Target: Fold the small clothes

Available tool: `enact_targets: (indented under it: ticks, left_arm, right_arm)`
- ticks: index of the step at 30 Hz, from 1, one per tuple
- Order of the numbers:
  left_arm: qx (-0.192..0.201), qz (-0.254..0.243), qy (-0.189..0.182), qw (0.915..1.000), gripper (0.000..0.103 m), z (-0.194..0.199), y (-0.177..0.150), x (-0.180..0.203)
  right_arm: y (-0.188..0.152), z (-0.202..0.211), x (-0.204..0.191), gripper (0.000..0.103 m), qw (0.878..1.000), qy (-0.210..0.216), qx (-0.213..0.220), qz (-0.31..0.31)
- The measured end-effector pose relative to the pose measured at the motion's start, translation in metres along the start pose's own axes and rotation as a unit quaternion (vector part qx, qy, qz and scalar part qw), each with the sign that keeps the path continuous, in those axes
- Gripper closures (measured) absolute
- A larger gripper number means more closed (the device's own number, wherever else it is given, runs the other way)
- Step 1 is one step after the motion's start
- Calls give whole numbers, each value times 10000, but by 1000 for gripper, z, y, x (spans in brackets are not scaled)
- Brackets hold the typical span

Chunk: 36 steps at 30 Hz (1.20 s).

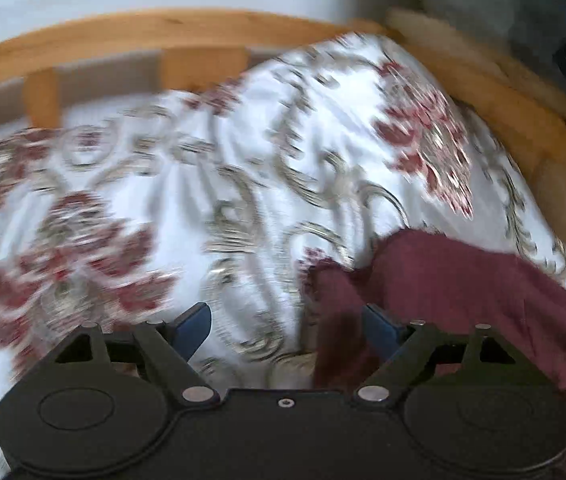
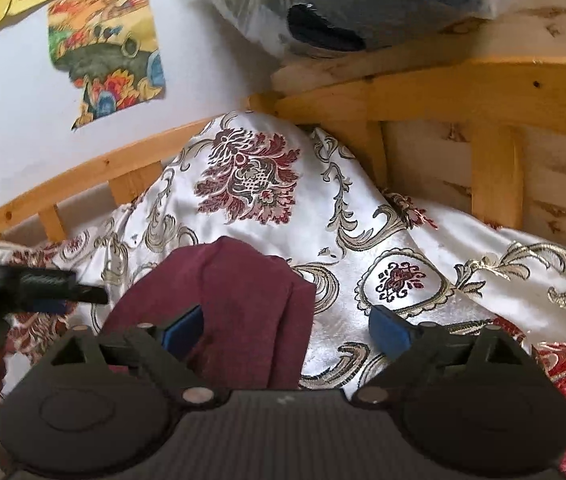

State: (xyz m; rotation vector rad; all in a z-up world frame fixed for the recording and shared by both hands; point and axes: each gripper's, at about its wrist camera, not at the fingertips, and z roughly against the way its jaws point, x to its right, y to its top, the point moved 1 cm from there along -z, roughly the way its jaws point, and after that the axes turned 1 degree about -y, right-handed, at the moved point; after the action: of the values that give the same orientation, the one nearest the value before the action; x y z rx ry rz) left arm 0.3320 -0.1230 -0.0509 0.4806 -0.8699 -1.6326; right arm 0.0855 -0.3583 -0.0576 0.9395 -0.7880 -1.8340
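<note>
Both grippers are spread wide, gripping nothing. The right gripper (image 2: 285,332) hovers over the maroon garment (image 2: 239,300) on the bed's floral cover (image 2: 403,240). The left gripper (image 1: 287,328) hangs beside it.

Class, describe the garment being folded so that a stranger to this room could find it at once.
Start at the wooden bed frame and its shiny white floral bedspread. In front of the raised hump lies the maroon garment, the only plain, unpatterned cloth there.

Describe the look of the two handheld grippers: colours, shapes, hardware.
Both match: the left gripper and right gripper have matte black bodies with two round discs, black linkage arms on silver pivot pins, and blue finger pads. No cables, markings or sleeves show.
</note>
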Motion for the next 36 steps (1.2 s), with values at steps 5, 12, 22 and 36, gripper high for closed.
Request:
enact_targets:
  ticks: [5, 12, 22, 36]
  left_arm:
    - [-147, -224, -366, 9990, 29, -24, -2, 9]
    - [-88, -230, -501, 9984, 93, -22, 0, 12]
    - [-46, 493, 53, 9988, 93, -25, -1, -13]
    - [290, 598, -516, 9965, 11, 86, -58, 11]
  right_arm:
    - [-2, 1, -2, 6, 10000, 24, -26, 87]
    - [-3, 0, -2, 6, 9995, -45, -168, 252]
    - [-1, 3, 5, 4, 9996, -136, -189, 172]
    - [13, 19, 19, 0, 9996, -262, 112, -32]
